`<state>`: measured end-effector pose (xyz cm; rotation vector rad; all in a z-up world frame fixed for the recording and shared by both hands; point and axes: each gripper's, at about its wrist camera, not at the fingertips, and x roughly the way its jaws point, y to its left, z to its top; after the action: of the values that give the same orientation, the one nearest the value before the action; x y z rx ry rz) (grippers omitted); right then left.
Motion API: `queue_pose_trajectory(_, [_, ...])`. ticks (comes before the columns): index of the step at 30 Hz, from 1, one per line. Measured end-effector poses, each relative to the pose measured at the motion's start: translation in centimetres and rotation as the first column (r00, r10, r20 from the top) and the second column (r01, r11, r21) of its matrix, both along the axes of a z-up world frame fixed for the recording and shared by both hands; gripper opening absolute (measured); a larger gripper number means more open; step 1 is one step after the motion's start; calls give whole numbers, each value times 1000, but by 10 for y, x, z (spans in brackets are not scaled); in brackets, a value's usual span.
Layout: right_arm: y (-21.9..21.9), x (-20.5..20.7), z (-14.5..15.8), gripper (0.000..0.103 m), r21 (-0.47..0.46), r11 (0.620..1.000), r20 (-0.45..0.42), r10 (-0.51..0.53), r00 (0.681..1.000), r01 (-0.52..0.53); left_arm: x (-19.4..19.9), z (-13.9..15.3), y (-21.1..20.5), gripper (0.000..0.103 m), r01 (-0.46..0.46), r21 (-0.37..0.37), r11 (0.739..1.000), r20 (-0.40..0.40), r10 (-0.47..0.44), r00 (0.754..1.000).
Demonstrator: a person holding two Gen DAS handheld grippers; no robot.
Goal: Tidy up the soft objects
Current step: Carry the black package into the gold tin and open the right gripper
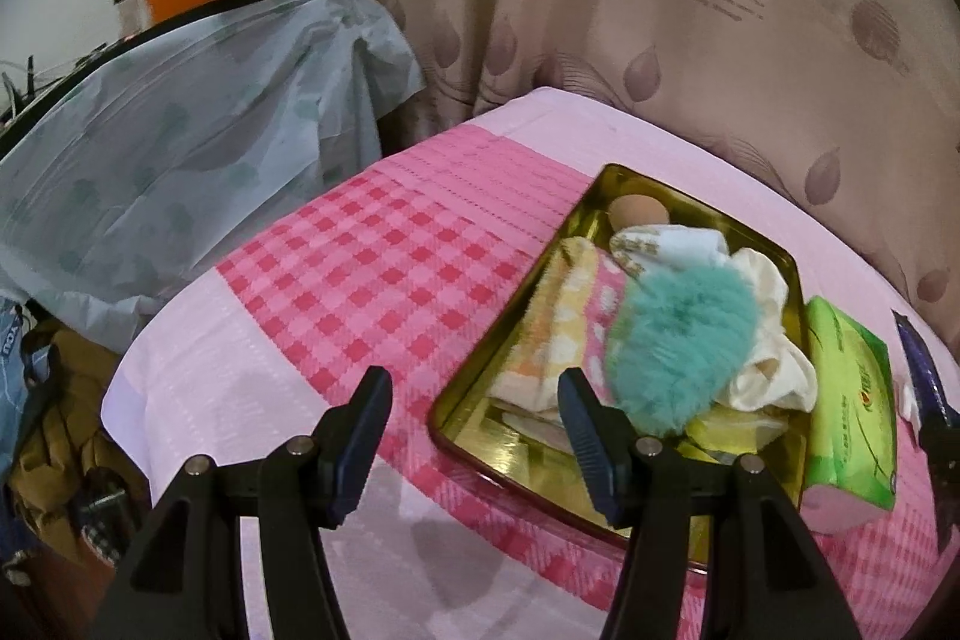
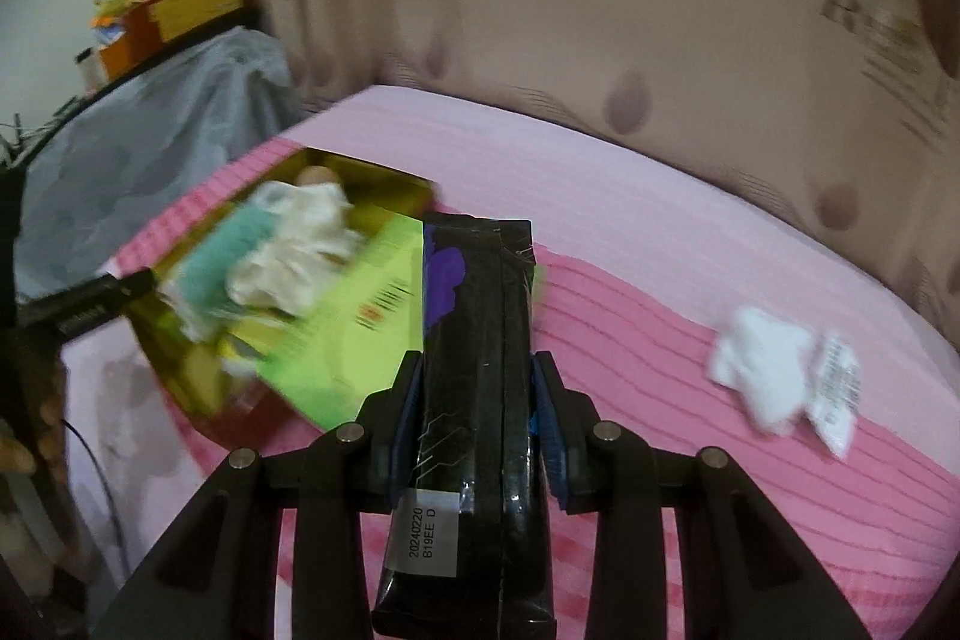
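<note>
Gripping a black packet, the right gripper has both pads pressed against the packet's long sides; the packet stands on edge between them, running away from the camera, with a purple patch near its far end and a white date label at its near end. The left gripper hangs with its jaws spread apart and nothing between them, above the near left corner of the tin.

The gold tin sits on a pink checked cloth covering the bed. Inside it lie a teal fluffy piece, a cream cloth to its right, a yellow and pink towel to its left, and a brown ball at the far end. A green tissue pack lies just beside the tin's right wall, touching it. In the right wrist view the black packet is above the cloth, just right of the tissue pack.

Farther right on the cloth, well apart from the tin, lie a white crumpled piece and a small printed wrapper, side by side. A patterned curtain hangs behind the bed.
</note>
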<state>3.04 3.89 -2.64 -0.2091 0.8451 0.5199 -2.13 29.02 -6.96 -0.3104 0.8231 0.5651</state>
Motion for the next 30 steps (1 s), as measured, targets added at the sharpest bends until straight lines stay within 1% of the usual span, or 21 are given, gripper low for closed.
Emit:
queue_pose_trajectory(7, [65, 0, 5, 32, 30, 995, 0, 98, 995, -98, -5, -1, 14, 59, -72, -16, 997, -6, 72, 997])
queue_pose_trajectory(11, [97, 9, -1, 32, 50, 991, -35, 123, 992, -121, -10, 0, 21, 59, -107, -30, 994, -1, 107, 994])
queue_pose_trajectory(15, [123, 15, -10, 32, 41, 991, -63, 127, 990, -125, -10, -3, 25, 59, -120, -42, 992, -12, 119, 993])
queue_pose_trajectory(23, [146, 23, -26, 33, 11, 992, -77, 122, 989, -122, -10, -6, 32, 59, -136, -63, 989, -22, 135, 991])
queue_pose_trajectory(26, [151, 23, -33, 33, -9, 991, -80, 136, 987, -137, -10, -7, 32, 59, -135, -61, 989, -24, 134, 991])
queue_pose_trajectory(29, [153, 19, -37, 35, -25, 988, -73, 149, 986, -151, -10, -7, 31, 59, -135, -58, 989, -25, 133, 991])
queue_pose_trajectory(30, [154, 18, -36, 38, -25, 987, -70, 156, 985, -158, -10, -7, 31, 59, -134, -58, 989, -22, 133, 991])
